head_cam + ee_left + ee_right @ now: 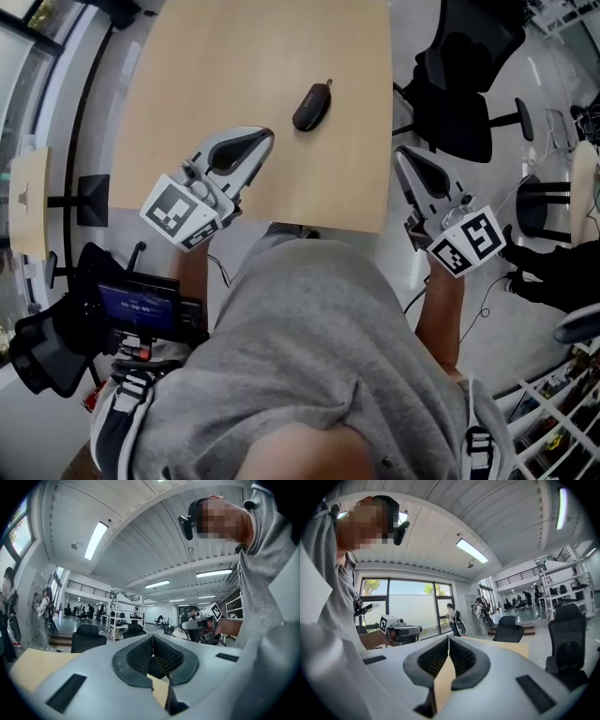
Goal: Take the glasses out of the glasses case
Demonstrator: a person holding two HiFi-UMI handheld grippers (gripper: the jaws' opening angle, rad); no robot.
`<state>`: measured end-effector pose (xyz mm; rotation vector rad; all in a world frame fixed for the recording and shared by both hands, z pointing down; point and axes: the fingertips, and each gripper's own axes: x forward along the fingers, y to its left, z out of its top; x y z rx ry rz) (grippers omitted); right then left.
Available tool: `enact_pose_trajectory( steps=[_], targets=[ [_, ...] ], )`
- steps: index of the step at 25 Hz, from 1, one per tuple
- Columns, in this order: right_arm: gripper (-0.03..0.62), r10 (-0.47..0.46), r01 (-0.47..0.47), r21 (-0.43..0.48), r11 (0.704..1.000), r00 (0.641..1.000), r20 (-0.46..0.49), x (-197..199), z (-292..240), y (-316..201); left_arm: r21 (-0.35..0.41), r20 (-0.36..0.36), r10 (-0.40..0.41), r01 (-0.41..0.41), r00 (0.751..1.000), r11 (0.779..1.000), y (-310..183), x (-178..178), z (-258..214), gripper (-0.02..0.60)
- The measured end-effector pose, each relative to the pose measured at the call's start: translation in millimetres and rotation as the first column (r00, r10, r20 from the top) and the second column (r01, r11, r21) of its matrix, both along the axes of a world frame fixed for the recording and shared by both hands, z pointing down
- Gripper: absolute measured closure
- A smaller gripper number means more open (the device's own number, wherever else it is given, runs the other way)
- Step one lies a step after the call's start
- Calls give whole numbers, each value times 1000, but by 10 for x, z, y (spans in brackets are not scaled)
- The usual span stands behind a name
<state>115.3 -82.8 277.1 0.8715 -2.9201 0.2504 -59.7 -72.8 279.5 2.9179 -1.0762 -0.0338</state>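
Approach step, head view: the shut case (312, 106) lies on the tabletop (187, 75), ahead of the left gripper (265, 136) and right gripper (401, 155); the glasses are presumably inside. Next, one gripper should pin the case while the other opens it.

Left gripper view: jaws together, empty.

Right gripper view: likewise.

No legible writing, only square markers.

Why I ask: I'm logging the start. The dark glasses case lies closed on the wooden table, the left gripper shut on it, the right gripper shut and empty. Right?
No. The left gripper is shut on nothing: the head view shows it short of the glasses case, not touching it. The case does lie closed on the table; the right gripper is shut, empty.
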Motion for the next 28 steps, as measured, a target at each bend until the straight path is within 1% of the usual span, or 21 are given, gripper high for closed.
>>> enact_pose_trajectory(
  steps=[2,3,5,7,9,11,14,18,19,21,23,26,27,28],
  targets=[
    [585,3,-3,-13,1000,1000,-5,11,66,-36,-7,20,11,-11,1000,1000,-69,71,67,575],
    [585,6,-6,-25,1000,1000,-6,-8,132,-137,-20,36,21,-20,999,1000,-186,91,160,575],
    [585,9,-9,-56,998,1000,-5,-112,310,-500,-63,72,48,-43,996,997,-598,86,446,575],
    [585,7,-8,-83,997,1000,-6,-209,425,-765,-101,118,76,-65,990,993,-922,105,711,575],
    [585,7,-8,-100,995,1000,-8,-233,445,-791,-126,180,102,-80,978,989,-1013,187,902,575],
    [585,10,-11,-113,994,1000,-11,-224,444,-766,-152,249,130,-94,960,984,-1047,295,1096,574],
    [585,11,-14,-138,990,1000,-23,-252,523,-834,-210,353,182,-111,918,971,-1185,428,1476,574],
    [585,10,-23,-220,975,998,-63,-408,1053,-1341,-316,454,250,-107,855,943,-1727,467,2362,569],
    [585,7,-24,-238,971,997,-74,-453,1152,-1429,-337,477,262,-101,839,936,-1824,468,2552,541],
    [585,-3,-18,-256,967,997,-83,-529,1218,-1467,-364,514,279,-88,811,927,-1908,498,2786,431],
    [585,-14,-8,-265,964,996,-83,-579,1202,-1428,-377,536,282,-73,796,923,-1943,555,2906,373],
    [585,-29,2,-276,961,995,-93,-660,1208,-1361,-383,577,268,-35,772,923,-2015,584,3068,286],
    [585,-31,1,-285,958,994,-101,-694,1251,-1371,-388,589,268,-24,763,921,-2055,577,3148,260],
    [585,-32,-4,-298,954,993,-114,-733,1340,-1427,-399,593,274,-19,757,917,-2118,565,3256,251]
  ],
)
